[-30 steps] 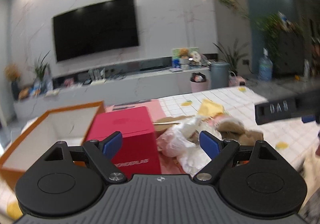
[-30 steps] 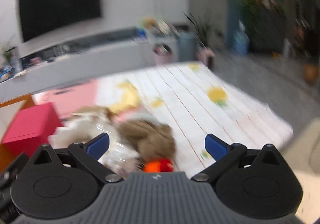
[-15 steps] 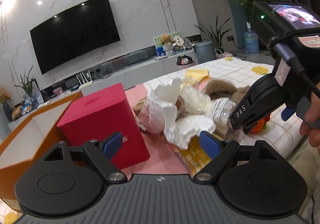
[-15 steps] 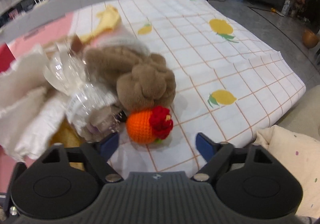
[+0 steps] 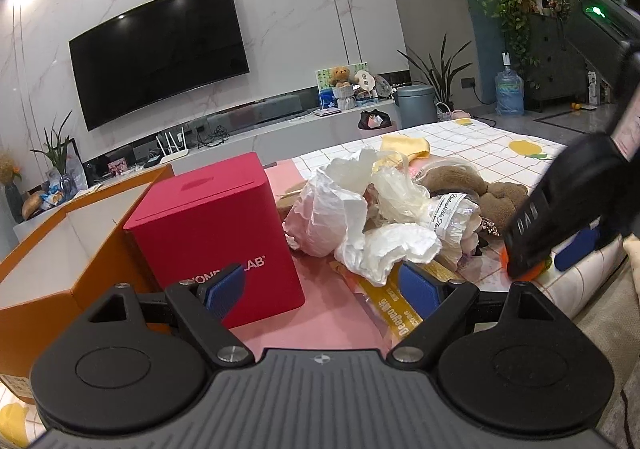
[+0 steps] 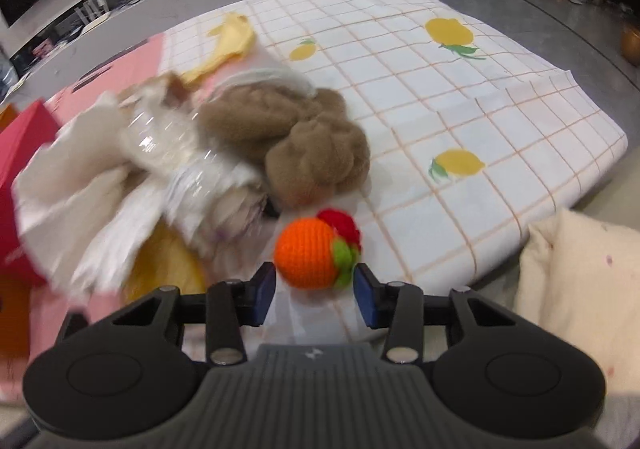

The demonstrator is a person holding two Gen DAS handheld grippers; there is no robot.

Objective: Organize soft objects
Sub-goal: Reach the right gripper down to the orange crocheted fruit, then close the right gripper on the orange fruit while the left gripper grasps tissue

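Observation:
A pile of soft things lies on the table: white crumpled plastic bags, a brown plush toy, a yellow cloth and a yellow snack packet. An orange crocheted ball with a red and green top sits at the near edge of the pile. My right gripper is partly closed, its blue pads on either side of the ball and very close to it. In the left wrist view it hides most of the ball. My left gripper is open and empty, in front of the red box.
An open orange cardboard box stands left of the red box. A pink mat and a lemon-print tablecloth cover the table. A cream cushion lies beyond the table's right edge. A TV wall is behind.
My right gripper has come down to the orange ball and its fingers have narrowed around it. My left gripper has drawn slightly nearer the pile and stays open.

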